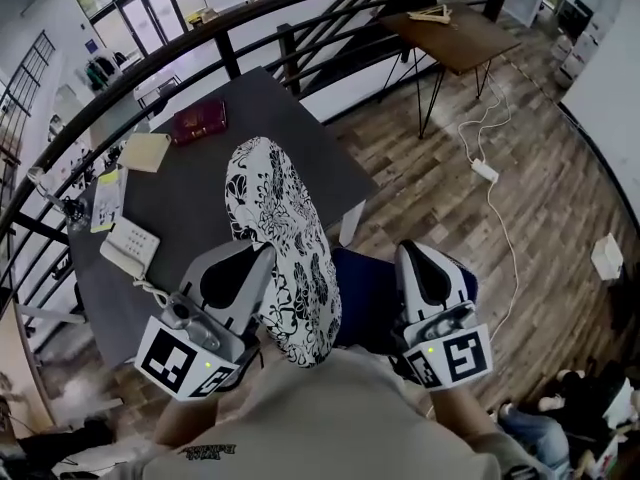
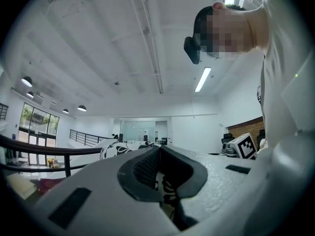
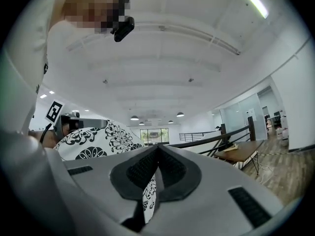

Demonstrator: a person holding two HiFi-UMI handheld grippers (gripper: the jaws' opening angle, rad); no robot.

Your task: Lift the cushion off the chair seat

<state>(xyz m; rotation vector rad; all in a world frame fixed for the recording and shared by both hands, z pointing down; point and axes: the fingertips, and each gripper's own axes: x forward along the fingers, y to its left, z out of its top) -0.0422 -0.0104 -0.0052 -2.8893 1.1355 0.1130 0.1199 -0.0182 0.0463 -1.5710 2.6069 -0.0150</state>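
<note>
The black-and-white flowered cushion (image 1: 285,238) is held up between both tongs, just in front of the person. In the head view its long side runs from 11 to 5 o'clock. The left tongs (image 1: 262,260), at 8 o'clock of it, are clenched on its flowered cloth. The right tongs (image 1: 408,256), at 4 o'clock, are clenched on the same cloth. A dark blue surface (image 1: 365,298) shows between the cushion and the right tongs. At 10 o'clock stands the grey worktop (image 1: 200,198) with a dark red booklet (image 1: 200,120) on it.

Head camera looks steeply down on the cushion (image 1: 285,258); both gripper cameras face level, right against it.
</note>
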